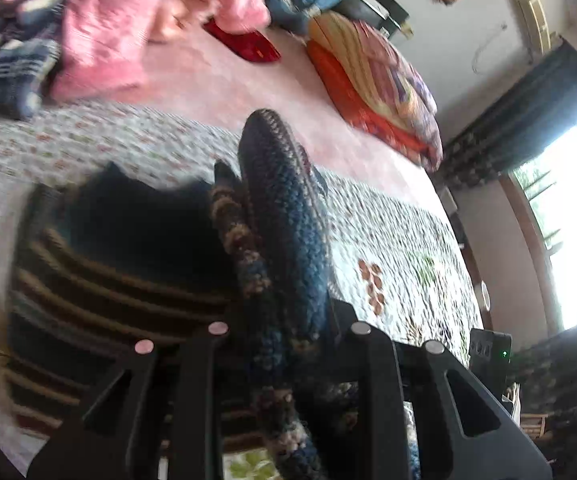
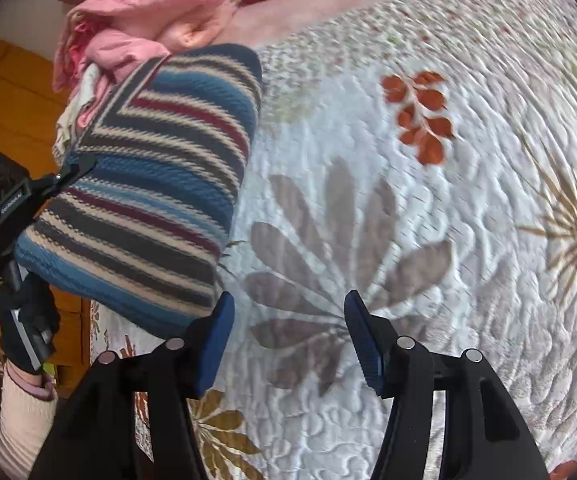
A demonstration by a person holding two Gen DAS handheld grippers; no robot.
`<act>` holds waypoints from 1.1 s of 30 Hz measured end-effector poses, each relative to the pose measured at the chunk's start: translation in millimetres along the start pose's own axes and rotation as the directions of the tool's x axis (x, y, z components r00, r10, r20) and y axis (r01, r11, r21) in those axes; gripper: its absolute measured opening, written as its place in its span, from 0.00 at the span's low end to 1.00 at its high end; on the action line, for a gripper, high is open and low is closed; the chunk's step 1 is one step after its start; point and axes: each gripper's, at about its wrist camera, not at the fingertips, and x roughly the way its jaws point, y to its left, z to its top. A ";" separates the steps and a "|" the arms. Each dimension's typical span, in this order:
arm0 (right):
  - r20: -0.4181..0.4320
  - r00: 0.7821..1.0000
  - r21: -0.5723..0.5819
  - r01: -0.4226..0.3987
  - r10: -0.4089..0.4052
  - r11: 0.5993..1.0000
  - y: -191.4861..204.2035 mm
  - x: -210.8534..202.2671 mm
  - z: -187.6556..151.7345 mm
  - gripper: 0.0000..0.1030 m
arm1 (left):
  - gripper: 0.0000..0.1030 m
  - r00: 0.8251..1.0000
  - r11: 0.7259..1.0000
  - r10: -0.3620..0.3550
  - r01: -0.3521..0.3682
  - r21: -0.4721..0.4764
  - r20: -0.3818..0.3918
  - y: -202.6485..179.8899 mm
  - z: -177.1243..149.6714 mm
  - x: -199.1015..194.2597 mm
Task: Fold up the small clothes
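The left gripper has its jaws pinched on the near edge of the striped knit garment, which lies folded at the bed's left side, on the floral quilt beside a pink clothes pile. The right gripper hovers over bare quilt, jaws spread and empty. To finish this fold well, draw the held edge level and lay it flat; bring the right gripper across to steady the opposite edge so layers align

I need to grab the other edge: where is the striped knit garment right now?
In the right wrist view the striped knit garment is at left, clamped by the left gripper, below the pink clothes, on the floral quilt.
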 end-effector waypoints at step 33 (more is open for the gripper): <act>-0.222 0.973 -0.103 -0.083 0.059 0.991 135.6 131.4 8.4 0.59 | 0.38 0.991 0.981 0.112 -0.121 -0.151 -0.067 172.1 -28.1 -72.4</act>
